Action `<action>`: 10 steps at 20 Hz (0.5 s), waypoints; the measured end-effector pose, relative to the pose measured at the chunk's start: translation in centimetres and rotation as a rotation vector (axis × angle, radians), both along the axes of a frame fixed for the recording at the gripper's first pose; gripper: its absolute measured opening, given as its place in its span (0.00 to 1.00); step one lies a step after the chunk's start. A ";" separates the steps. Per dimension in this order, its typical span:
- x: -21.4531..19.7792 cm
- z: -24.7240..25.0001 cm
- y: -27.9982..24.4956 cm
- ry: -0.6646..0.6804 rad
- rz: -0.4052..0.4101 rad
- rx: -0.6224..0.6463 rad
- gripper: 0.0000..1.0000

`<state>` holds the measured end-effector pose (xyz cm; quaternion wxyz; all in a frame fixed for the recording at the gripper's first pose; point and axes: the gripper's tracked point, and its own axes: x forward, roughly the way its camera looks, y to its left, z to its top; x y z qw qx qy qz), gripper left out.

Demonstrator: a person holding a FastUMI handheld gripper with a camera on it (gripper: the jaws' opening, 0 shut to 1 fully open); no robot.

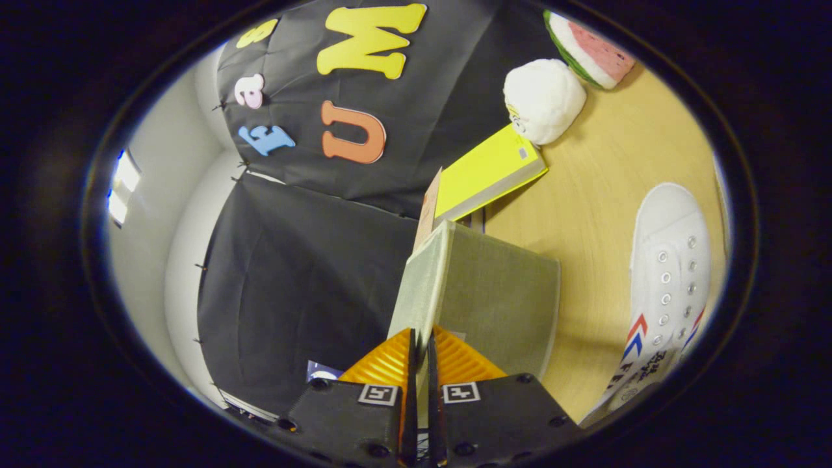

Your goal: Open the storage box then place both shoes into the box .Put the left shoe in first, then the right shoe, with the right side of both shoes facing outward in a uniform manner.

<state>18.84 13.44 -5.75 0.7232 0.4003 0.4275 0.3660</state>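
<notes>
My gripper [422, 348] is shut on the thin edge of the storage box's grey-green fabric lid [494, 299], which runs straight ahead from between the fingers. The lid stands lifted and tilted over the wooden table [598, 195]; the inside of the box is hidden behind it. A white canvas shoe [669, 279] with metal eyelets and red and blue stripes lies on the table to the right of the lid, apart from the fingers.
Beyond the lid a yellow book [487, 172] lies on the table. A white plush ball [543, 97] and a watermelon-slice plush [588, 49] sit farther back. The black cloth wall rises to the left of the box.
</notes>
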 end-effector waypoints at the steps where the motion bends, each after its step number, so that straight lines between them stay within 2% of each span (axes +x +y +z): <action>1: -0.2 1.2 0.3 -0.012 -0.001 -0.019 0.09; 6: -0.8 8.0 3.5 -0.037 -0.040 -0.075 0.08; 10: -1.1 12.7 9.5 -0.040 -0.038 -0.099 0.08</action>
